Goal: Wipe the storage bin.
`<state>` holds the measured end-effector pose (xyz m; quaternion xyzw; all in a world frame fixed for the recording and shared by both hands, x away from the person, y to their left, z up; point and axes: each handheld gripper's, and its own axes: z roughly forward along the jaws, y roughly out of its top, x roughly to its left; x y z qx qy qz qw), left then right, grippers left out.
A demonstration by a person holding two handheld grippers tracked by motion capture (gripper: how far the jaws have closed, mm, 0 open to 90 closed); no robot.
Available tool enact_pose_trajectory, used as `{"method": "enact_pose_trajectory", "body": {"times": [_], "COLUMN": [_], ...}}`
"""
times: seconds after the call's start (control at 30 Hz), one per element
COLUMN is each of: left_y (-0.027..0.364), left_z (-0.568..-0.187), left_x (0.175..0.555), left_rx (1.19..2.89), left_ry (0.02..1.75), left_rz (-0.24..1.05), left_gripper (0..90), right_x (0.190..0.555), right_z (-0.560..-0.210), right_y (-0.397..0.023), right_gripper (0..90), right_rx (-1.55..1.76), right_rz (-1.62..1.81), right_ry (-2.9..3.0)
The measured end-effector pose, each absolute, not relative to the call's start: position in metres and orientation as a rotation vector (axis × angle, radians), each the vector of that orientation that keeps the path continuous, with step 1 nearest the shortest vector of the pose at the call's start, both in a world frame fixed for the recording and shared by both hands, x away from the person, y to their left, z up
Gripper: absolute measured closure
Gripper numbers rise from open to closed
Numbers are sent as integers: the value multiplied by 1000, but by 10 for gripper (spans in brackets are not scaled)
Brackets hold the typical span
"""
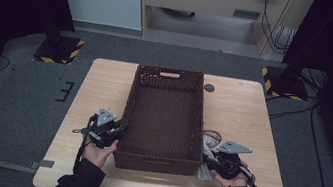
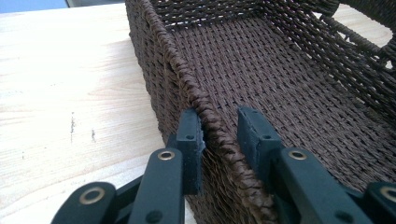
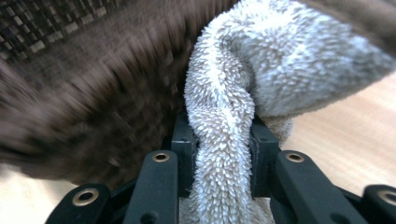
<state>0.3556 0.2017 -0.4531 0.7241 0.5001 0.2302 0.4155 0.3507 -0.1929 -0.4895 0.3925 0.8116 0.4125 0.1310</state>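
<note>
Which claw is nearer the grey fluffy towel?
Right. The right claw is shut on the towel beside the basket's right wall. The left claw straddles the rim of the basket's opposite side wall, away from the towel.

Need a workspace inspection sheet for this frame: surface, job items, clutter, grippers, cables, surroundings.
Surface: light wooden table.
Job's things: brown wicker basket, nothing inside; grey fluffy towel beside its right wall.
Clutter: nothing seen.
Grippers: left gripper straddles the basket's left rim, fingers at the weave; right gripper shut on the towel.
Cables: a cable trails from the left gripper; more on the floor.
Surroundings: grey carpet, striped stand bases, cabinet behind.
</note>
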Motion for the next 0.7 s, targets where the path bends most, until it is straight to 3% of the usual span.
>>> {"method": "enact_pose_trajectory", "body": {"times": [0.13, 0.47, 0.7], "left_y": [203, 204, 204], "left_z": [-453, -453, -454], "left_x": [357, 357, 357], "left_rx": [1822, 1823, 1818], "left_ry": [1250, 1251, 1247], "left_rz": [580, 592, 585], "left_gripper": [699, 700, 696], "right_x": [355, 329, 327], "right_z": [-496, -452, -469], "right_y": [-190, -211, -200], "right_gripper": [704, 704, 704], "right_rx": [1150, 1071, 1066], "right_rz": [1164, 1386, 1313], "right_ry": [2378, 2194, 2293]}}
